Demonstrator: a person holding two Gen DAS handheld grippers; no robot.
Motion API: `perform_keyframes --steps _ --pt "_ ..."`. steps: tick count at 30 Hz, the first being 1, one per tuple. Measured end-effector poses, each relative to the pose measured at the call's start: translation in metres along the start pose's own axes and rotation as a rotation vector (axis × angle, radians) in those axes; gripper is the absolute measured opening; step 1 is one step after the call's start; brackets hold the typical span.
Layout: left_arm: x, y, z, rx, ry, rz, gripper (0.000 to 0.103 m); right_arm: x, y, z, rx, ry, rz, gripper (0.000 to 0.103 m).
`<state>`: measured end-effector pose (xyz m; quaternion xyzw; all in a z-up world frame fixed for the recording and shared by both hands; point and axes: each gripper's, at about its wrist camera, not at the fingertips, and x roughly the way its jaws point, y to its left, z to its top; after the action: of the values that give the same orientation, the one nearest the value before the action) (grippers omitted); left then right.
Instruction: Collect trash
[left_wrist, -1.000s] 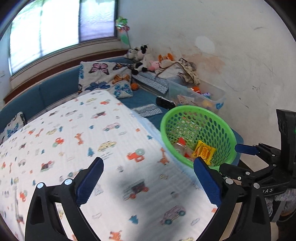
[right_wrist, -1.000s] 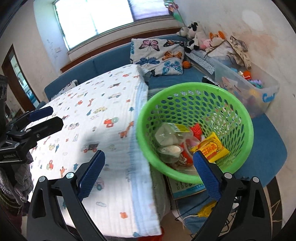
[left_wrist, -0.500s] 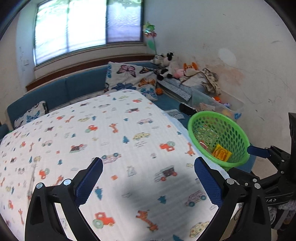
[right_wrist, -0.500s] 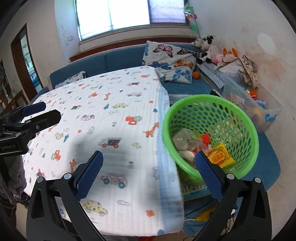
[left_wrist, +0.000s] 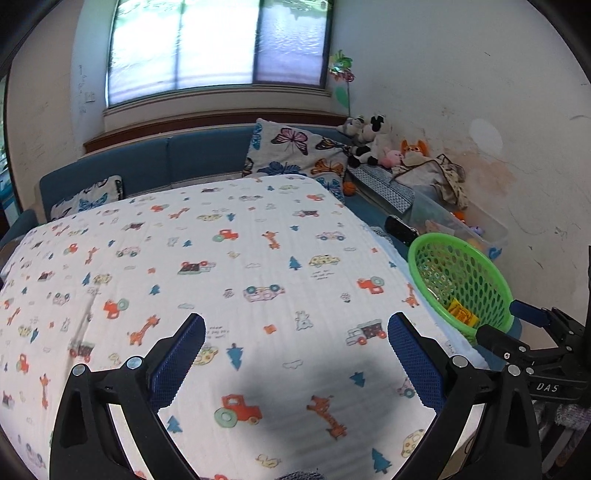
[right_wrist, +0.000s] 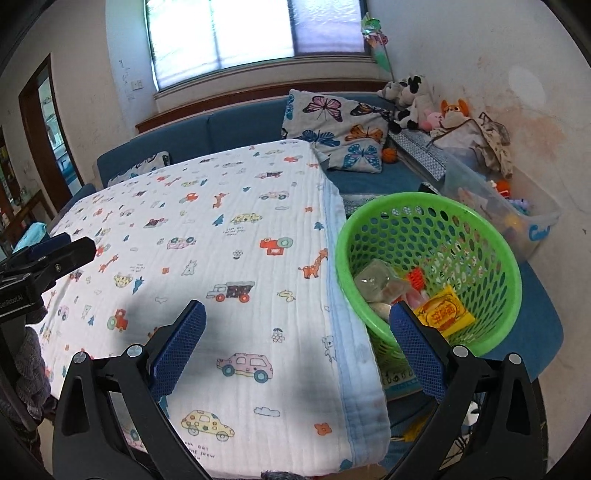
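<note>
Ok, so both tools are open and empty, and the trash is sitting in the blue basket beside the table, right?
One slip: the basket is green, not blue, as the right wrist view shows. The rest holds: the left tool and right tool are open and empty, and the trash lies inside it.

green perforated basket (right_wrist: 476, 221), yellow packet (right_wrist: 443, 312), white cloth (right_wrist: 229, 229) with cartoon vehicles, butterfly-print pillow (right_wrist: 332, 129)

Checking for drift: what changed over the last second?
Both claws, left and right, pulled back from the green basket, so more of the printed cloth shows. Nothing grabbed or released. Both remain open and empty; the trash, including the yellow packet, stays in the basket.
</note>
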<state>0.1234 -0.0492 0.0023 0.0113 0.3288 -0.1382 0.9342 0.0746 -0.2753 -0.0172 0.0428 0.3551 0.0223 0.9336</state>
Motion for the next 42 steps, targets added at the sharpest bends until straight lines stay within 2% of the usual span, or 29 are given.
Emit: perform_keyframes --steps 3,12,26,42 --pt "-0.005 0.003 -0.004 -0.003 -0.008 0.019 0.096 0.0 0.005 -0.002 -0.019 -0.005 -0.019 0.099" --pt "-0.024 0.013 -0.004 -0.012 -0.065 0.069 0.096 -0.008 0.017 -0.004 -0.045 -0.023 -0.005 0.099" --pt "-0.041 0.022 -0.016 -0.028 -0.099 0.133 0.096 -0.023 0.031 -0.009 -0.053 -0.057 0.024 0.099" --pt "-0.053 0.025 -0.023 -0.033 -0.124 0.157 0.096 -0.035 0.033 -0.011 -0.055 -0.085 0.029 0.099"
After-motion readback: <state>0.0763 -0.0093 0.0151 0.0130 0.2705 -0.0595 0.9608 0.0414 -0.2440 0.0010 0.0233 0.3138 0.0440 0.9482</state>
